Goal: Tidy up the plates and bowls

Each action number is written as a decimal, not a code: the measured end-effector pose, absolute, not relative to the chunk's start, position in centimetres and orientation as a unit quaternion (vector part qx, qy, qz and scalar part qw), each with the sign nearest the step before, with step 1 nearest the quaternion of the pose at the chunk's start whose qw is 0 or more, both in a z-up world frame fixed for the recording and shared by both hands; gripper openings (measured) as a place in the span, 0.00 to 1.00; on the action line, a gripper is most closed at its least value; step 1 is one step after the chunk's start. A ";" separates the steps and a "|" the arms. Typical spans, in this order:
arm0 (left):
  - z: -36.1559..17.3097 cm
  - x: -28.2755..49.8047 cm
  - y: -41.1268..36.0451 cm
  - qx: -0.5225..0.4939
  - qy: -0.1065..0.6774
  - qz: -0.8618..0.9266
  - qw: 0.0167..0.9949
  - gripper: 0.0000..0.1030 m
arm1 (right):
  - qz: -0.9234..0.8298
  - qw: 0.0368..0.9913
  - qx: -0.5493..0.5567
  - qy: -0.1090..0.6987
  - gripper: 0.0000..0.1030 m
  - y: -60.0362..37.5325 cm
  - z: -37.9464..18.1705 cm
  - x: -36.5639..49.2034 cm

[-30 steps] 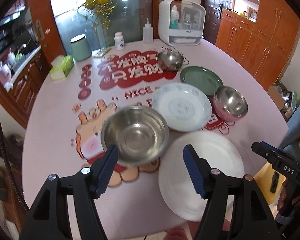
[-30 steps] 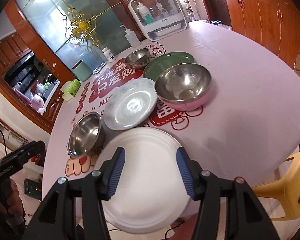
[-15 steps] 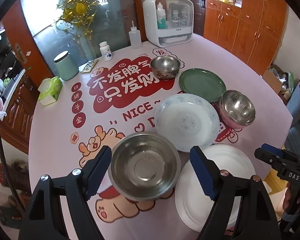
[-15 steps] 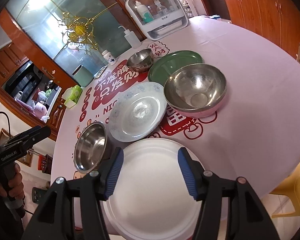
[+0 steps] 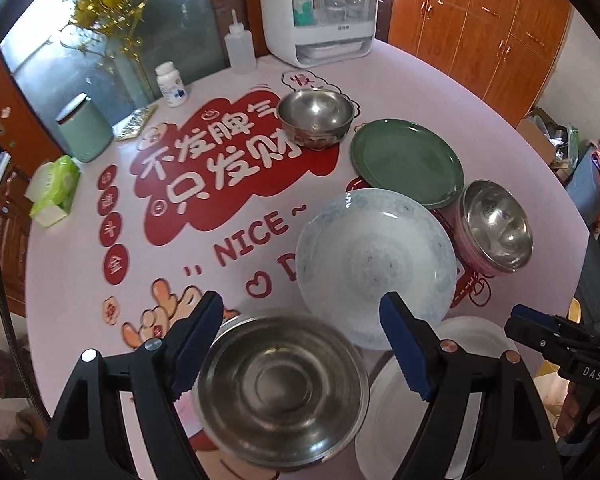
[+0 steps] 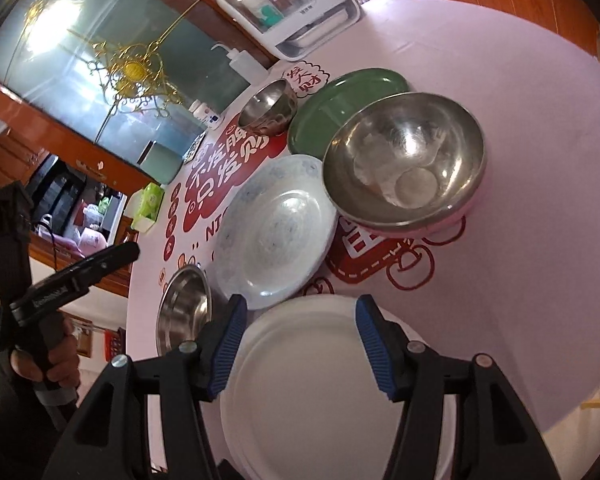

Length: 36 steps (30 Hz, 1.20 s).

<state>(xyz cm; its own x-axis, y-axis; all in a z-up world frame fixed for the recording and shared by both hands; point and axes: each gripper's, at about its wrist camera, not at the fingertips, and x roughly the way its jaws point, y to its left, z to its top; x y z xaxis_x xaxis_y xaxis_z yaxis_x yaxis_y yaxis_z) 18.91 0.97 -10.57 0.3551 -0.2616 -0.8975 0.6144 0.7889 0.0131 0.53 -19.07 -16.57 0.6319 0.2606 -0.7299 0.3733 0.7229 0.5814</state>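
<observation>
"NICE" in red on the tablecloth (image 5: 260,236), "DAS" on the right tool (image 5: 592,374)

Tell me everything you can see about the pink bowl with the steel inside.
The pink bowl stands upright on the pink tablecloth. Its shell is pink, its shiny steel lining dented and empty. It looks to overlap the green plate's rim, beside the patterned white plate. No gripper touches it.
</observation>
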 end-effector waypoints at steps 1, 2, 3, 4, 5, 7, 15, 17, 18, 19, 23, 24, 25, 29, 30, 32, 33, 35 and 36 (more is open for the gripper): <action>-11.1 19.4 0.6 0.176 0.502 -0.275 0.801 0.77 | -0.033 0.822 0.375 0.427 0.55 -19.2 -17.0 0.8; -11.6 19.8 0.4 0.175 0.507 -0.275 0.798 0.77 | -0.033 0.820 0.378 0.428 0.55 -19.3 -17.2 1.0; -12.2 20.3 0.2 0.174 0.512 -0.274 0.795 0.77 | -0.032 0.818 0.381 0.430 0.55 -19.3 -17.6 1.3; -12.8 20.9 0.0 0.172 0.519 -0.273 0.792 0.77 | -0.029 0.816 0.385 0.431 0.55 -19.4 -18.0 1.7; -13.4 21.3 -0.1 0.169 0.523 -0.272 0.790 0.77 | -0.025 0.814 0.388 0.431 0.55 -19.4 -18.2 2.0; -14.5 22.1 -0.4 0.161 0.534 -0.270 0.785 0.77 | -0.021 0.813 0.390 0.432 0.55 -19.6 -18.8 2.7; -18.4 24.8 -0.8 0.139 0.572 -0.257 0.767 0.77 | -0.007 0.810 0.399 0.431 0.55 -19.9 -20.5 5.0; -19.1 25.3 -0.8 0.135 0.578 -0.256 0.763 0.77 | -0.004 0.807 0.401 0.433 0.55 -19.8 -20.8 5.3; -19.4 25.5 -0.9 0.131 0.581 -0.257 0.761 0.77 | -0.002 0.806 0.401 0.435 0.55 -19.8 -21.0 5.4; -19.7 25.6 -1.0 0.129 0.584 -0.260 0.758 0.77 | 0.000 0.805 0.400 0.439 0.55 -19.7 -21.2 5.7; -20.8 26.2 -1.4 0.121 0.599 -0.258 0.748 0.77 | 0.003 0.801 0.399 0.446 0.49 -19.8 -21.7 6.4; -21.0 26.4 -1.5 0.119 0.602 -0.259 0.746 0.77 | 0.004 0.800 0.398 0.449 0.47 -19.8 -21.8 6.5; -21.2 26.5 -1.6 0.118 0.605 -0.258 0.744 0.77 | 0.005 0.799 0.398 0.450 0.46 -19.7 -21.9 6.6; -21.7 26.7 -2.1 0.117 0.610 -0.265 0.737 0.74 | 0.009 0.795 0.397 0.458 0.35 -19.7 -22.3 7.2; -21.8 26.7 -2.3 0.117 0.612 -0.265 0.736 0.72 | 0.012 0.794 0.397 0.460 0.32 -19.6 -22.5 7.3; -22.0 26.8 -2.4 0.115 0.614 -0.265 0.734 0.67 | 0.014 0.792 0.397 0.463 0.28 -19.6 -22.7 7.4; -22.1 26.9 -2.5 0.114 0.615 -0.264 0.734 0.63 | 0.015 0.792 0.396 0.464 0.27 -19.6 -22.7 7.4; -22.3 27.0 -2.8 0.118 0.615 -0.260 0.735 0.56 | 0.017 0.793 0.394 0.464 0.25 -19.6 -22.8 7.6; -22.4 27.0 -2.9 0.120 0.615 -0.259 0.735 0.55 | 0.017 0.794 0.392 0.465 0.24 -19.6 -22.8 7.6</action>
